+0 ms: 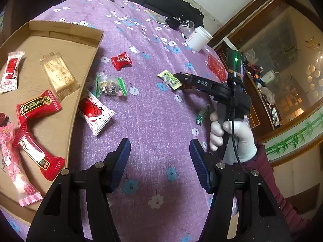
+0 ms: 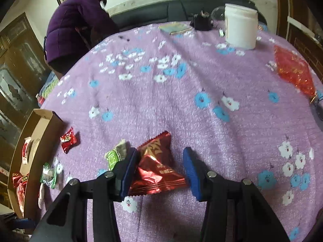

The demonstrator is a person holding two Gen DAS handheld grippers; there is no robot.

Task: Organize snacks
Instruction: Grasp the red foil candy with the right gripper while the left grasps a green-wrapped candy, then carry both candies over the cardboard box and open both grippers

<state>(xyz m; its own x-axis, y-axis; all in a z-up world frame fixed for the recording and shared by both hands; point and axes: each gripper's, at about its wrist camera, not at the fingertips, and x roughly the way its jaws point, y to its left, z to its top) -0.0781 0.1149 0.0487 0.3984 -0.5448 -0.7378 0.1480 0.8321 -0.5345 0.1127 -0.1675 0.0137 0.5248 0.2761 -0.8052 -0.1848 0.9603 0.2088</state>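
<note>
- The dark red foil packet (image 2: 156, 167) lies flat on the purple flowered cloth (image 2: 181, 104), well to the right of the cardboard tray (image 2: 43, 121), with the right gripper (image 2: 159, 169) straddling it.
- The right gripper's fingers are spread; the left pad touches the packet's edge, the right pad stands clear, so nothing is clamped.
- I judge the packet light, crinkly and slick: foil over a small soft filling, likely to slide or buckle under a pinch.
- The best hold looks to be across its puffed middle, not the thin crimped ends.
- A green packet (image 2: 117, 154) sits just beside it on the tray side and could get nudged.
- The left gripper (image 1: 159, 161) hangs spread and empty just right of the tray, which already holds several wrapped snacks (image 1: 38, 105).
</note>
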